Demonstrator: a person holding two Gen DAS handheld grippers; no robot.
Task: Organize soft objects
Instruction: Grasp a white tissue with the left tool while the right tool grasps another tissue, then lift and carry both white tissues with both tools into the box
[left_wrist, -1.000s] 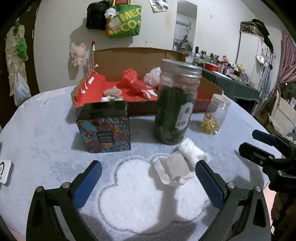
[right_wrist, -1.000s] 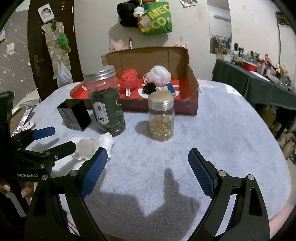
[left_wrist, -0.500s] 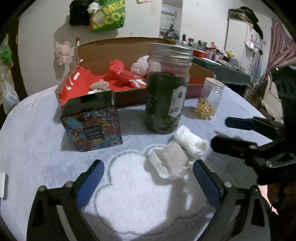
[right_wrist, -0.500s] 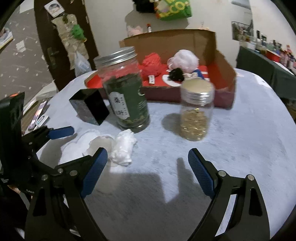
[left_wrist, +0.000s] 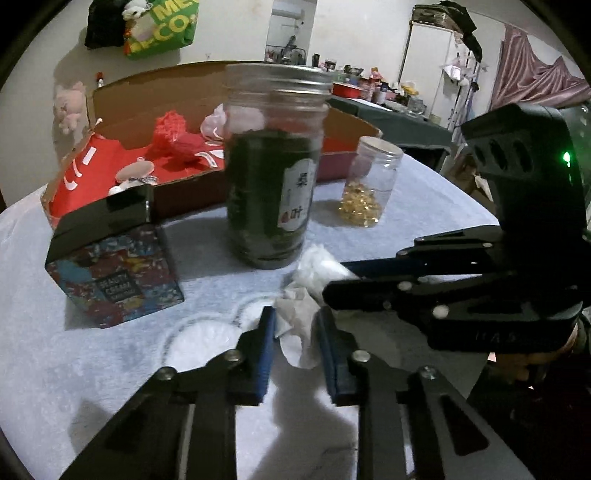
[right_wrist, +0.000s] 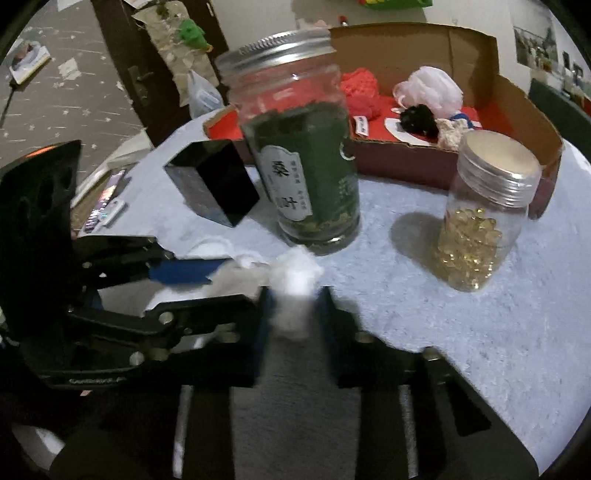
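Gripping is the step in hand. Two soft white things lie touching on the table, just before the tea jar: a crumpled tissue, clamped between the fingers of the left gripper, and a white wad, clamped by the right gripper. Both pairs of tongs are closed on their loads. Lifting is judged next, clear of the jar and the pill jar, then carriage to the box, where other soft things are already held.
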